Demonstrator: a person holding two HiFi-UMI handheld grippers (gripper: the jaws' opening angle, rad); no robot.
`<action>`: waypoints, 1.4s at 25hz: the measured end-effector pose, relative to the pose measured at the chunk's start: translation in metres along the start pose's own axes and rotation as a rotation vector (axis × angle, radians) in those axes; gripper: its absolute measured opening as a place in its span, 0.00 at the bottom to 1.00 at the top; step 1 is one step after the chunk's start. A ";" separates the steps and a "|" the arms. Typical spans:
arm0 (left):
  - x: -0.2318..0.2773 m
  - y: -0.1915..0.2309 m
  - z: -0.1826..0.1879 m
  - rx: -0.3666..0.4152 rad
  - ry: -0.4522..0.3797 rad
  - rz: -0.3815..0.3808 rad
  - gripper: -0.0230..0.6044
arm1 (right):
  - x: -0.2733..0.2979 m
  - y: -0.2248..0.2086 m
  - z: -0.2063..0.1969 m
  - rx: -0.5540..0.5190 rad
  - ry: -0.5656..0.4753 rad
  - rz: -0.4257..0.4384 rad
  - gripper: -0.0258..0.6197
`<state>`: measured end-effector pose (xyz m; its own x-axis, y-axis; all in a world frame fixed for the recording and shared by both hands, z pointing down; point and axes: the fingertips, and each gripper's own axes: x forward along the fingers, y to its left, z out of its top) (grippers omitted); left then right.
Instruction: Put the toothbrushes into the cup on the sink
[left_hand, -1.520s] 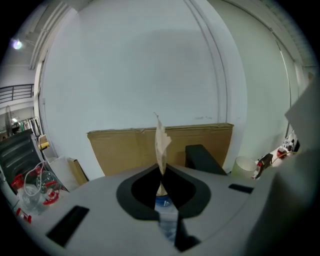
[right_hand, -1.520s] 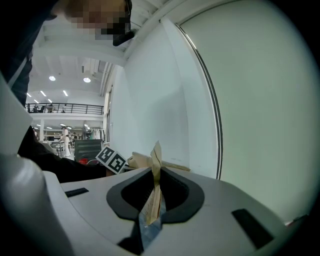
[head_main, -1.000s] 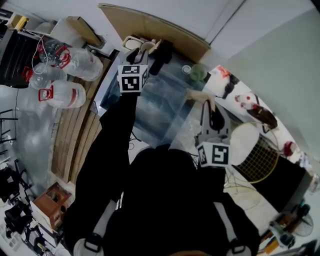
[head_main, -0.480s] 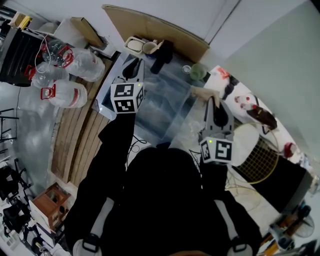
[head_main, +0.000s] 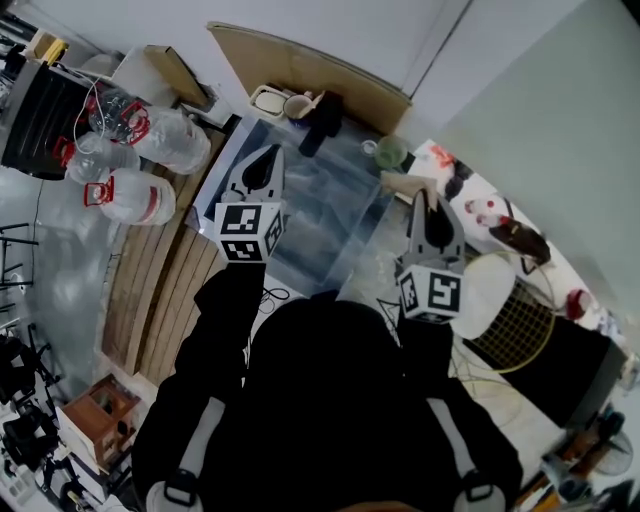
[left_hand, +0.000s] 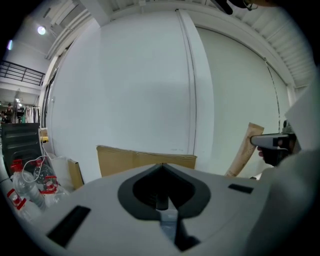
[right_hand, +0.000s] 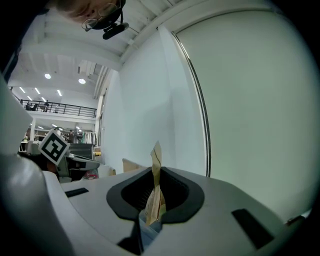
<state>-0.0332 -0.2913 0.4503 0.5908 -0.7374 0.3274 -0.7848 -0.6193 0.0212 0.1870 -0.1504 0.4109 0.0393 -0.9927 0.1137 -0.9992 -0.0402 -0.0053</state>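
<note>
My right gripper (head_main: 421, 196) is shut on a flat tan paper packet (head_main: 400, 184), which stands on edge between the jaws in the right gripper view (right_hand: 154, 190). It is held over the light counter (head_main: 455, 205), a little short of a pale green cup (head_main: 392, 150). My left gripper (head_main: 264, 150) hangs over the glassy tabletop (head_main: 320, 215) with its jaws shut and nothing in them. In the left gripper view its tips (left_hand: 161, 166) meet against the white wall, and the packet (left_hand: 244, 150) shows at the right edge.
Large water jugs (head_main: 130, 190) stand on the floor at left beside wooden slats. A cardboard sheet (head_main: 300, 60) leans on the far wall. A white mug (head_main: 297, 101) and a dark object (head_main: 322, 112) sit at the table's far edge. A wire basket (head_main: 515, 320) stands at right.
My left gripper has drawn back from the table's far edge toward the person and risen. The right gripper and its packet have barely moved.
</note>
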 end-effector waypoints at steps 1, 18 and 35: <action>-0.003 -0.003 0.000 -0.003 -0.002 -0.002 0.05 | 0.003 -0.003 -0.002 -0.004 0.000 -0.008 0.10; -0.039 -0.021 -0.024 -0.071 0.023 0.003 0.05 | 0.082 -0.047 -0.046 -0.022 0.035 -0.136 0.10; -0.042 -0.024 -0.036 -0.114 0.037 -0.002 0.05 | 0.119 -0.055 -0.142 0.071 0.261 -0.149 0.10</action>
<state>-0.0462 -0.2353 0.4703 0.5867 -0.7243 0.3622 -0.8011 -0.5847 0.1282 0.2450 -0.2504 0.5660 0.1727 -0.9129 0.3698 -0.9790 -0.2004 -0.0377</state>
